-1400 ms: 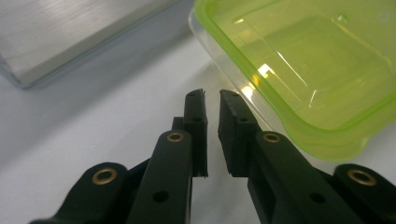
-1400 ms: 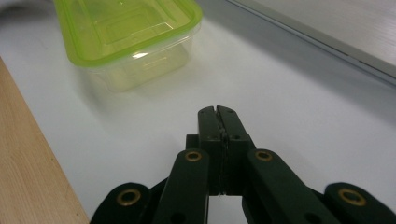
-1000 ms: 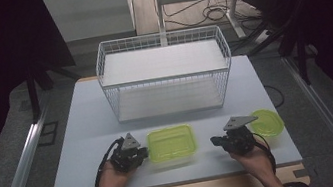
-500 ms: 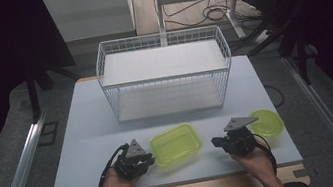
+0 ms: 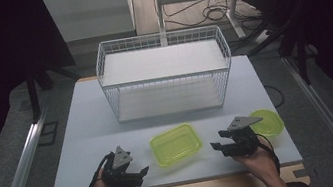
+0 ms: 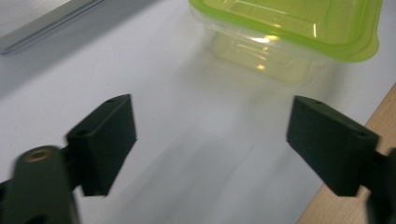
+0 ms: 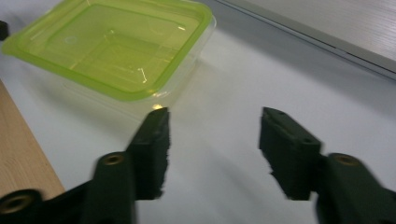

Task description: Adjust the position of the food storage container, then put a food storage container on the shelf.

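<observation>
Right now the white surface (image 5: 75,138) holds a wire basket (image 5: 164,73) at the back. Nearer the person sits 1 green tub (image 5: 175,144), between the 2 tongs and touching neither. A round green lid (image 5: 267,122) lies partly behind the right tongs (image 5: 221,145), maybe touching them. The left tongs (image 5: 141,171) have just been opening and are spread wide, with nothing between them. The right tongs have just been opening too and hold nothing.

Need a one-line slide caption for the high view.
Both open claws, left claw and right claw, flank a lidded green container on the white table before a wire basket.
</observation>
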